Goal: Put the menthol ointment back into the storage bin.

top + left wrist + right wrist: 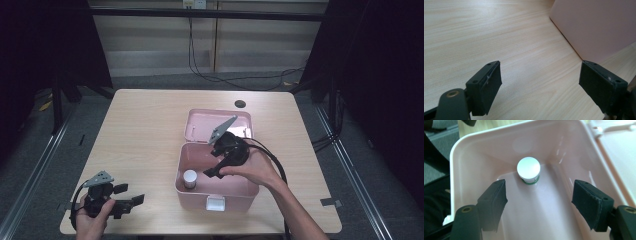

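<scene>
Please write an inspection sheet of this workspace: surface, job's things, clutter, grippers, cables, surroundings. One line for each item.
Surface: light wooden table, with a dark round spot near its far edge.
Job's things: pink box with its lid open and lying back; a white-capped bottle stands upright inside.
Clutter: nothing seen.
Grippers: left gripper open, low over the table near its front left corner; right gripper open, held in the box, pointing at the bottle.
Cables: black cable trails from the right gripper; more cables on the floor behind.
Surroundings: grey floor, pale wall panels, dark sides.
</scene>
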### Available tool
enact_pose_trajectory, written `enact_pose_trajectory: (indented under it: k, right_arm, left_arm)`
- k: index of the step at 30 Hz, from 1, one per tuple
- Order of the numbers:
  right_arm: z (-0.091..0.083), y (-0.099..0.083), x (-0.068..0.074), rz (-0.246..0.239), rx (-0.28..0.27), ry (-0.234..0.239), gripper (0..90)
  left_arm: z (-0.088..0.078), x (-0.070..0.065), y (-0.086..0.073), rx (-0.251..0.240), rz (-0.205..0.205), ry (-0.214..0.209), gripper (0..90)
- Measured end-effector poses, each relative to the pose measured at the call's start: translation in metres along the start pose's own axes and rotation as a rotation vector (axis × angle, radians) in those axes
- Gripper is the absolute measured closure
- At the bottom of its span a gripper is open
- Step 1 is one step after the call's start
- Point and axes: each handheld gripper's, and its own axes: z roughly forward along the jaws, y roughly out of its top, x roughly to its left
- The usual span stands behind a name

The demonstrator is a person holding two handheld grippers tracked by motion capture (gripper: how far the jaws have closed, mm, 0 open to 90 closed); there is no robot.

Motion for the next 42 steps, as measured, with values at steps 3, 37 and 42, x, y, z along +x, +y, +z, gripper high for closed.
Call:
enact_pose_trajectory:
  k: [3, 37, 42]
  right_arm:
    - [-0.006, -0.006, -0.002, 0.007, -0.031, -0.016, 28.6]
    - [-0.089, -0.139, 0.004, 0.294, -0.451, -0.287, 25.8]
    - [-0.087, -0.167, 0.001, 0.365, -0.480, -0.326, 25.3]
  left_arm:
    - [0.000, 0.000, 0.000, -0.002, -0.005, -0.001, 17.9]
    - [-0.002, 0.000, -0.001, -0.020, -0.016, 0.005, 17.9]
    - [-0.001, 0.000, -0.001, -0.026, -0.027, 0.006, 17.9]
